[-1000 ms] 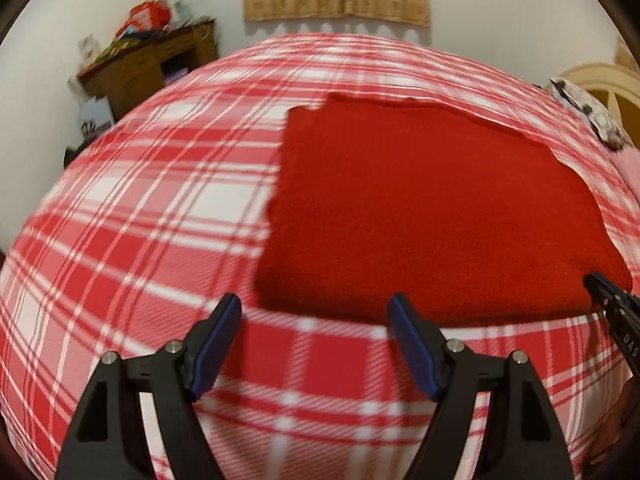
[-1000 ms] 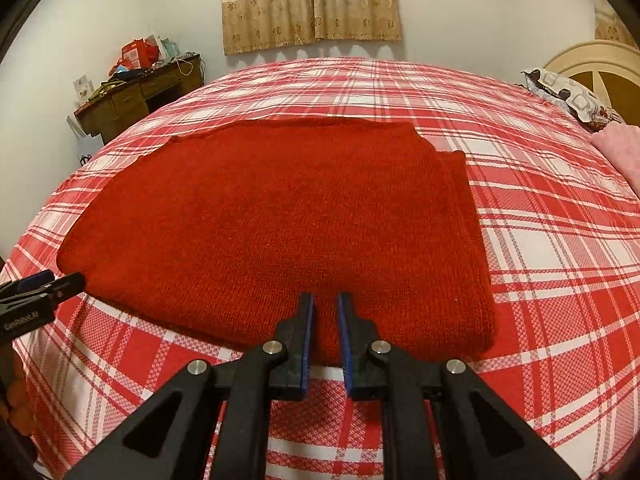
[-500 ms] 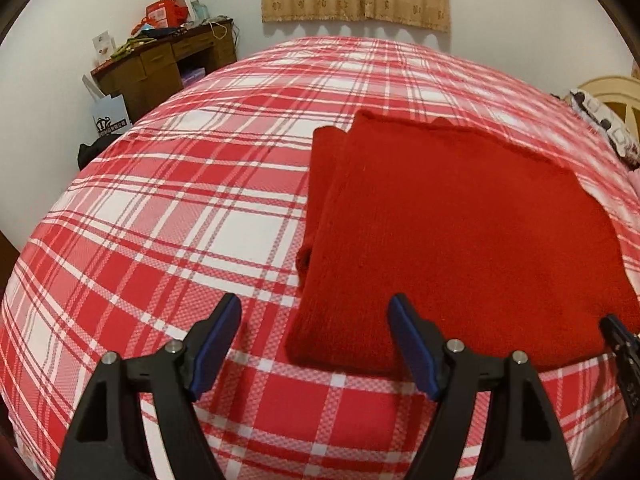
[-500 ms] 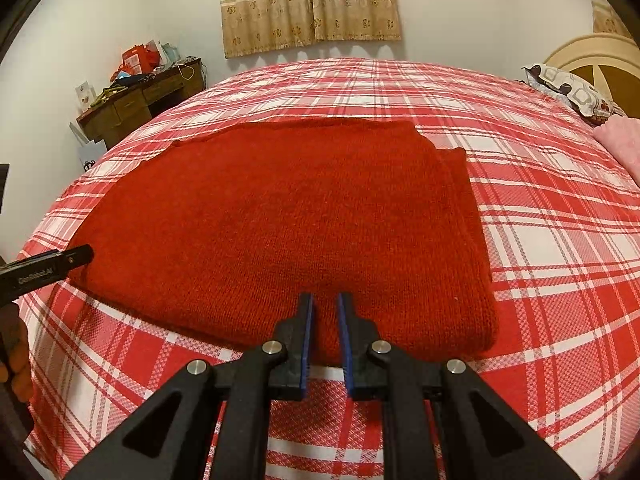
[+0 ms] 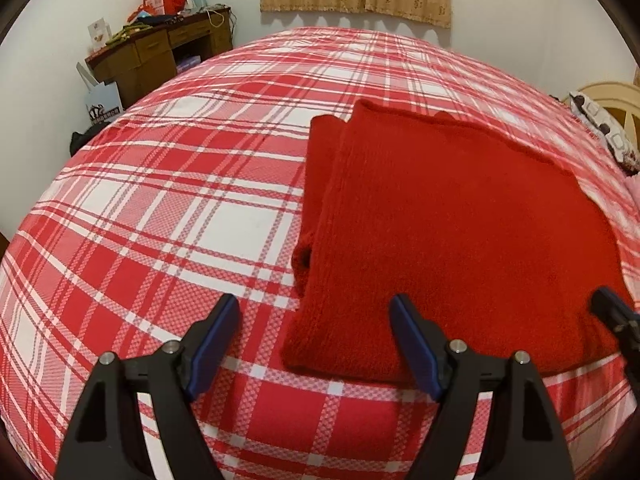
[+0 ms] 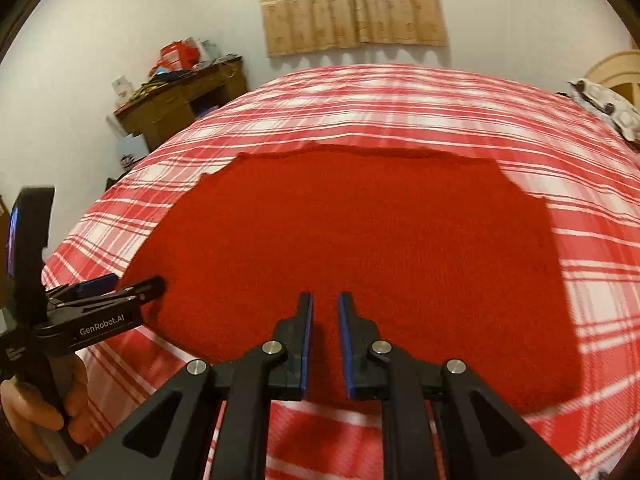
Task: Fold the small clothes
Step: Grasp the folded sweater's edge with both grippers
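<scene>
A: Where's the sweater (image 5: 452, 240) vs our claws?

B: Flat on the bed (image 5: 168, 208), folded to a rough rectangle, near edge facing us. Left claw (image 5: 316, 344) hangs just short of the near-left corner, jaws wide apart, nothing in them. One finger sits over plaid, the other over the knit.

A: And the right claw (image 6: 323, 340)?

B: Jaws nearly together, a narrow gap showing, nothing pinched. It's over the near edge, approx. mid-width in the right view.

A: Which way does the long axis run?

B: Hard to tell w/ the fisheye; looks a bit longer side to side. Near edge runs between our two claws, so each is close to its own end. Left is nearer the left corner.

A: Material?

B: Thick red knit, fuzzy, soft, clearly several layers. A sleeve or underlayer (image 5: 316, 184) pokes out along the left side. Far edge is a bit wavy.

A: Bed surface?

B: Red-white plaid sheet, smooth, taut. We judge the thick edge needs a deep bite, else only the top layer lifts.
</scene>
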A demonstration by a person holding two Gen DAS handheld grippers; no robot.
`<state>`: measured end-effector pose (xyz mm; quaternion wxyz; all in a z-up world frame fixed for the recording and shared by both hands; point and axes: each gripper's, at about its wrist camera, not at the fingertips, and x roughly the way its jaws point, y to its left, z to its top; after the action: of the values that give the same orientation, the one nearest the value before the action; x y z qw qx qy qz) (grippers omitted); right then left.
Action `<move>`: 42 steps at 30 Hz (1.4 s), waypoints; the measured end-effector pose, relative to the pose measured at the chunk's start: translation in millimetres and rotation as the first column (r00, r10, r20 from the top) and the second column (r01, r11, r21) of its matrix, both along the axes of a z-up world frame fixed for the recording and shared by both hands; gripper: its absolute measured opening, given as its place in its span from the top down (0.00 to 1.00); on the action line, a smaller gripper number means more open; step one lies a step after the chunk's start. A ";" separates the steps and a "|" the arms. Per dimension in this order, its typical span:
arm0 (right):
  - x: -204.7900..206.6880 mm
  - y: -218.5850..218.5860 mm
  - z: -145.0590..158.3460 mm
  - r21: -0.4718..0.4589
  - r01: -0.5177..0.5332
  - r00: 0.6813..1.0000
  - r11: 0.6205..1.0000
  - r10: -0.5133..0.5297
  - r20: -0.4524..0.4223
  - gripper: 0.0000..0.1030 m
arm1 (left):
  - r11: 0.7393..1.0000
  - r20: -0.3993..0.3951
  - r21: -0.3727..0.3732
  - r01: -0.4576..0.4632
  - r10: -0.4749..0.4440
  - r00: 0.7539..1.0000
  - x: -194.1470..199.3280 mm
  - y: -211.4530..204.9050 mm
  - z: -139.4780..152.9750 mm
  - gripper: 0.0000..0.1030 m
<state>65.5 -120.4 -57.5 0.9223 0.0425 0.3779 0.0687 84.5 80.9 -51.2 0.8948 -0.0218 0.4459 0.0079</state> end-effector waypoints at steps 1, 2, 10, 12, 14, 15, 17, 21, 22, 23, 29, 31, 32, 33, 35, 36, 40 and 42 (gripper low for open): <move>3.6 4.3 -3.7 0.005 -0.010 1.000 1.000 0.010 -0.011 0.88 | 1.000 0.000 -0.019 0.005 -0.005 1.000 1.3 1.1 1.8 0.22; 7.4 8.6 -10.0 0.004 -0.019 0.999 1.000 0.019 -0.030 0.88 | 0.999 0.002 -0.038 0.009 -0.009 1.000 3.4 2.8 3.9 0.22; 0.0 9.1 -25.9 0.006 -0.032 0.999 0.999 0.032 0.004 0.87 | 0.986 -0.007 -0.168 -0.004 0.003 1.000 46.0 10.8 3.8 0.22; 0.9 5.5 -26.7 0.029 -0.032 0.999 0.999 0.032 0.004 0.87 | 0.974 -0.039 -0.226 -0.007 -0.002 0.999 54.4 11.5 -3.6 0.23; 0.3 3.6 -27.5 0.043 -0.032 0.999 0.999 0.031 0.007 0.87 | 0.962 -0.024 -0.273 -0.019 0.013 1.000 56.0 12.8 -8.9 0.23; -0.5 2.4 -26.9 0.044 -0.032 0.999 0.999 0.032 0.007 0.87 | 0.959 -0.010 -0.283 -0.018 0.016 1.000 54.4 12.9 -8.3 0.23; 0.3 3.5 -25.9 0.038 -0.032 1.000 0.999 0.031 0.002 0.87 | 0.950 0.012 -0.311 -0.017 0.021 1.000 51.6 15.2 -10.7 0.24; 10.6 7.1 -11.9 0.034 -0.054 0.999 0.998 0.053 0.005 0.87 | 0.929 0.037 -0.370 0.005 0.009 0.999 46.6 19.8 -10.2 0.52; 16.1 7.1 -7.5 0.037 -0.051 0.999 0.998 0.050 0.013 0.87 | 0.920 0.034 -0.392 0.006 0.007 0.999 47.3 21.4 -9.6 0.55; 23.0 5.8 -2.5 0.047 -0.040 0.999 0.998 0.039 0.021 0.87 | 0.914 0.031 -0.406 0.004 0.010 0.999 48.6 22.6 -9.4 0.55; 71.9 5.1 4.2 0.082 0.013 1.000 0.997 -0.013 0.009 0.87 | 0.877 0.020 -0.480 -0.012 0.024 1.000 58.0 27.3 -11.5 0.43; 82.6 9.4 -13.0 0.066 0.013 0.999 0.998 -0.009 -0.054 0.87 | 0.868 0.028 -0.496 -0.009 0.027 0.999 58.9 25.7 -11.3 0.38; 84.9 10.4 -21.6 0.056 0.014 0.997 0.998 -0.010 -0.072 0.87 | 0.876 0.034 -0.482 -0.006 0.025 0.999 58.1 23.2 -10.7 0.38; 81.0 10.8 -23.2 0.053 0.012 1.000 0.999 -0.010 -0.024 0.87 | 0.891 0.043 -0.453 0.006 0.015 0.999 58.0 18.6 -10.2 0.39; 80.0 9.4 -23.7 0.064 0.012 1.000 0.998 -0.011 -0.020 0.87 | 0.915 0.065 -0.403 0.025 0.001 0.998 54.9 11.9 -8.8 0.49; 80.4 8.7 -24.4 0.070 0.012 1.000 0.997 -0.011 -0.022 0.87 | 0.923 0.075 -0.384 0.029 0.000 0.997 54.3 10.0 -8.7 0.57; 79.0 7.7 -26.1 0.081 0.012 1.000 0.997 -0.010 -0.018 0.87 | 0.897 0.098 -0.441 0.015 0.032 0.995 51.4 18.8 -5.5 0.74; 78.6 7.8 -26.2 0.083 0.012 1.000 0.996 -0.011 -0.017 0.87 | 0.904 0.126 -0.427 0.034 0.022 0.992 48.6 14.9 2.2 0.76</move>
<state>144.0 -112.6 -83.7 0.9170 0.0836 0.3821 0.0787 133.1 95.8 -49.0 0.8948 -0.2168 0.3787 -0.0944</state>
